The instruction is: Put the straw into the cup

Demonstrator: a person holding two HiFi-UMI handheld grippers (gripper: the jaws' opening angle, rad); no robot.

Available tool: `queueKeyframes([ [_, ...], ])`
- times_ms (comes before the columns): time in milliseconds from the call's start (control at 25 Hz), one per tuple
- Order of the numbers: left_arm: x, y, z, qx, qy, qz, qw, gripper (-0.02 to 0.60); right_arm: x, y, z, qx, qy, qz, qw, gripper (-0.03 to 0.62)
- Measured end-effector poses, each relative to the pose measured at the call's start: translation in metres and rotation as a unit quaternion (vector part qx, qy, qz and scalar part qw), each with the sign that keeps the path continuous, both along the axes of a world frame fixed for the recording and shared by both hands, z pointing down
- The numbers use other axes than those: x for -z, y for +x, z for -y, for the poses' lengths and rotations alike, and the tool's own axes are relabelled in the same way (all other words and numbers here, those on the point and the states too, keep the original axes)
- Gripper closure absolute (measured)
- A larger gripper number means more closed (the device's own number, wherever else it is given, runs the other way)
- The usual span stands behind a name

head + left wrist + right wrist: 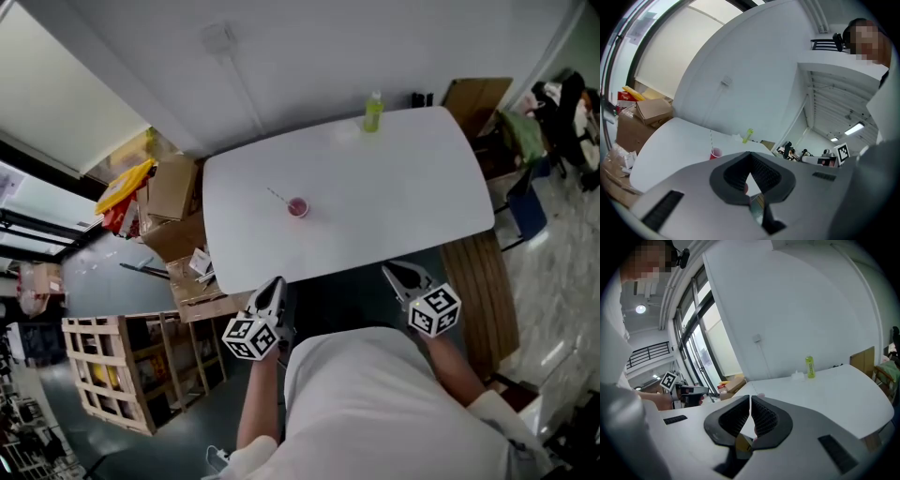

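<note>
In cup, straw: clear from left gripper, not right gripper; both closed, empty.

A white worktop fills the middle of the head view. A green bottle stands upright near its far edge, at top centre. At the left, cardboard boxes are stacked just beside the worktop, with a yellow bag on their far side. A wooden crate sits on the floor at lower left. A cardboard sheet leans at upper right.
</note>
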State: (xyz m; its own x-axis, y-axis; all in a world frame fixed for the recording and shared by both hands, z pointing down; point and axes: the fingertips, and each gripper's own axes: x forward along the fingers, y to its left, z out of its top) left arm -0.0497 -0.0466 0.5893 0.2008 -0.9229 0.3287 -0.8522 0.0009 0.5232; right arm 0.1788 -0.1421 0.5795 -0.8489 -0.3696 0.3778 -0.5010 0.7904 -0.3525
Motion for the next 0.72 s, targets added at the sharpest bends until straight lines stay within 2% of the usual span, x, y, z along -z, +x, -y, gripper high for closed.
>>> queueKeyframes([
  [320, 0.004, 0.007, -0.047, 0.037, -0.003, 0.004, 0.9993, 0.58, 0.004, 0.001, -0.013, 0.033, 0.018, -0.001, 0.999, 0.557],
  [520, 0.006, -0.003, -0.062, 0.025, -0.009, 0.03, 0.9992, 0.58, 0.013, -0.013, -0.022, 0.041, 0.03, 0.011, 0.999, 0.557],
  [720, 0.008, -0.014, -0.066, 0.016, -0.006, 0.024, 0.9996, 0.58, 0.019, -0.025, -0.022, 0.031, 0.037, 0.013, 0.999, 0.559],
])
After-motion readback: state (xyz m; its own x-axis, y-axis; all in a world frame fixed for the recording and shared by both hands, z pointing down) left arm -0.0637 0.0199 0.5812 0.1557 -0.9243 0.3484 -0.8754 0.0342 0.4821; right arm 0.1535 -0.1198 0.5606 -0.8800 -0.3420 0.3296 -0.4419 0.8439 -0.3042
